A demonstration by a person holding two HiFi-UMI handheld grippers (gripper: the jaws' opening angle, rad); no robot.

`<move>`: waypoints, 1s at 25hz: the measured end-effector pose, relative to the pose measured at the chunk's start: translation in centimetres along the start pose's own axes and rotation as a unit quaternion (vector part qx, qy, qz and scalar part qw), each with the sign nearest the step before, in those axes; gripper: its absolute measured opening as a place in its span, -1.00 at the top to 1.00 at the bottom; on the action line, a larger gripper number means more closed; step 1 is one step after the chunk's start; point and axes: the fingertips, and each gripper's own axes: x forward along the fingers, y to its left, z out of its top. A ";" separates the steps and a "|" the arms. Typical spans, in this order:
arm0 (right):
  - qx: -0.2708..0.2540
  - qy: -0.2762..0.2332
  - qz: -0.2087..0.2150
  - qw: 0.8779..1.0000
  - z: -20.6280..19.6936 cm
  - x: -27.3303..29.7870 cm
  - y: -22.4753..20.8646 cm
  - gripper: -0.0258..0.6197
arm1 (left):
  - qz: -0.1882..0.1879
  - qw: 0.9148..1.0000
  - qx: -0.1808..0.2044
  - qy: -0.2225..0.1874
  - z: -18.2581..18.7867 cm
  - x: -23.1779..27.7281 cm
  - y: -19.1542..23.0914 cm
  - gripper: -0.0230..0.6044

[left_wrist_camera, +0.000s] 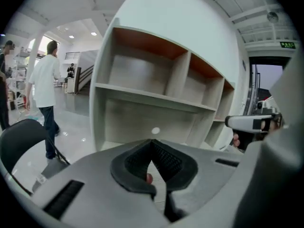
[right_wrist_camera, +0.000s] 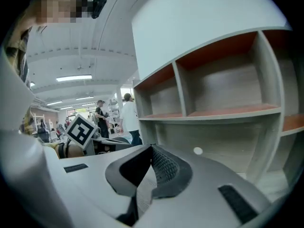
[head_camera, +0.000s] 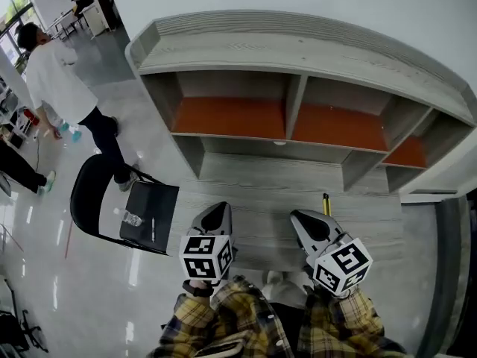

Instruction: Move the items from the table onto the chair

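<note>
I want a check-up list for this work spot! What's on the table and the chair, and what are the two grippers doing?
Surface: grey wood-grain table under a shelf unit.
Job's things: a yellow-and-black stick-like item lies on the table; a small bottle-like item and a pen-like item lie on the black chair seat.
Clutter: nothing seen.
Grippers: left gripper shut, right gripper shut; neither holds anything, both over the table's near edge.
Cables: nothing seen.
Surroundings: a person in a white shirt stands on the glossy floor beyond the chair.
</note>
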 end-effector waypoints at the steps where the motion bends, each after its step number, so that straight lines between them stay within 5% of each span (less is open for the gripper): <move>1: 0.001 0.001 -0.008 1.000 -0.3 -2.0 -1.2 0.87 | -0.013 1.000 0.007 -0.001 -0.1 0.3 -2.9 0.91; 5: 0.010 -0.007 -0.040 0.999 -1.2 -7.4 -6.1 0.87 | -0.051 0.997 0.050 -0.009 0.7 1.6 -11.9 0.91; 10: 0.042 0.009 -0.089 0.995 -4.2 -11.4 -9.5 0.87 | -0.100 0.993 0.069 0.008 0.1 1.8 -18.1 0.91; 25: 0.044 -0.003 -0.096 0.994 -3.7 -10.5 -8.6 0.87 | -0.138 0.985 0.101 -0.005 1.3 1.6 -20.5 0.92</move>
